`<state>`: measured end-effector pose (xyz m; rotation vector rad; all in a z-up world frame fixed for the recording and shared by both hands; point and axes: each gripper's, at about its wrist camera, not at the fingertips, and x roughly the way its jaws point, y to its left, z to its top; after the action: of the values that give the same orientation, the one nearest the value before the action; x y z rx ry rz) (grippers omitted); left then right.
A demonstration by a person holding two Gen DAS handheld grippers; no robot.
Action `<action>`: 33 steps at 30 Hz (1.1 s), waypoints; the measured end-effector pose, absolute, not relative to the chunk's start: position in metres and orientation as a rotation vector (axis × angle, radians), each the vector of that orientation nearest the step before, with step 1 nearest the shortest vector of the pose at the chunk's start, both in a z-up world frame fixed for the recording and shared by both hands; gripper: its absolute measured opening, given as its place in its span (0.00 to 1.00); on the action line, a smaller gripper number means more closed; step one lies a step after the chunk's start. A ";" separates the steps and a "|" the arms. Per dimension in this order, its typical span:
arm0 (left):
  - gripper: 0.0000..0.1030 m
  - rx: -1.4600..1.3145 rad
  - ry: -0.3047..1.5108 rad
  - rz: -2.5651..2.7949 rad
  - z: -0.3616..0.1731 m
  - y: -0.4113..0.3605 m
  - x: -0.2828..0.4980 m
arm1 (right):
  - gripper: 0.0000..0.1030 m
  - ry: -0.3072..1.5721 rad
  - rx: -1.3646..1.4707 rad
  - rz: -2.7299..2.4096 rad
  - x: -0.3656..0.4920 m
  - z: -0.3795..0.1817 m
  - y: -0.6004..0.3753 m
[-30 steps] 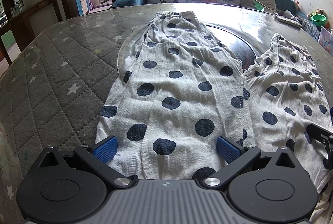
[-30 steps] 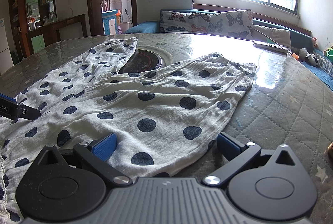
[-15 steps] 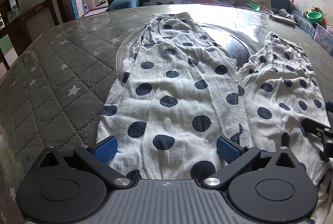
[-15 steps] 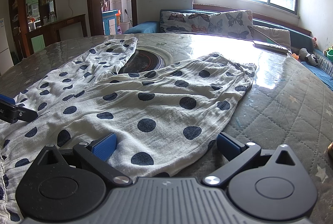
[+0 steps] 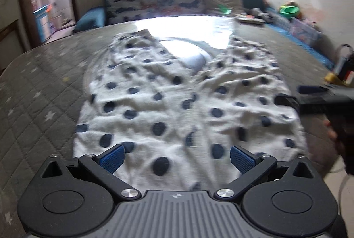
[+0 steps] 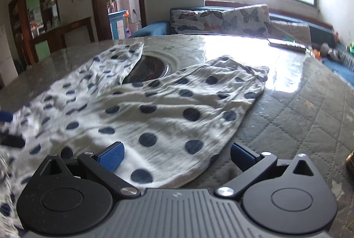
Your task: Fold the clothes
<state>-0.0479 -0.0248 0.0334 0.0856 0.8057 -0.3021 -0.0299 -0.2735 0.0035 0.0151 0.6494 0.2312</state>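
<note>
White trousers with dark blue dots [image 5: 177, 105] lie spread flat on the quilted table, both legs pointing away toward the window; they also show in the right wrist view [image 6: 168, 112]. My left gripper [image 5: 176, 159] is open and empty, raised above the waist end. My right gripper [image 6: 176, 157] is open and empty, low over the near edge of the right leg. The right gripper also shows at the right edge of the left wrist view [image 5: 318, 100]. The left wrist view is blurred by motion.
The grey quilted table cover [image 6: 298, 118] has a dark round inset [image 6: 152, 67] between the trouser legs. A sofa with butterfly cushions [image 6: 221, 19] stands behind. A small yellow and red object [image 5: 343, 70] sits at the table's right edge.
My left gripper has lifted and pulled back, swinging to the right, so both trouser legs now show in its view. The right gripper has shifted slightly. The trousers lie as before.
</note>
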 end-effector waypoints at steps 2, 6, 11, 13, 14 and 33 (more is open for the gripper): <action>1.00 0.090 0.794 -0.366 0.038 -0.031 -0.054 | 1.00 0.653 0.052 0.210 -0.026 0.009 -0.285; 1.00 0.113 0.755 -0.495 0.045 -0.049 -0.071 | 1.00 0.658 0.084 0.169 -0.018 0.017 -0.303; 1.00 0.149 0.719 -0.655 0.050 -0.070 -0.089 | 0.99 0.663 0.076 0.137 -0.007 0.019 -0.315; 0.99 0.172 0.717 -0.714 0.049 -0.077 -0.096 | 0.98 0.669 0.078 0.137 -0.004 0.019 -0.317; 0.98 0.186 0.716 -0.742 0.049 -0.082 -0.099 | 0.97 0.675 0.079 0.138 -0.001 0.019 -0.318; 0.45 0.375 0.819 -0.879 0.022 -0.116 -0.116 | 0.63 0.767 0.153 0.124 0.046 0.016 -0.348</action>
<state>-0.1156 -0.1157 0.0222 0.3749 0.8187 -0.8795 0.0457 -0.3481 0.0158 0.1533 0.7668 0.1237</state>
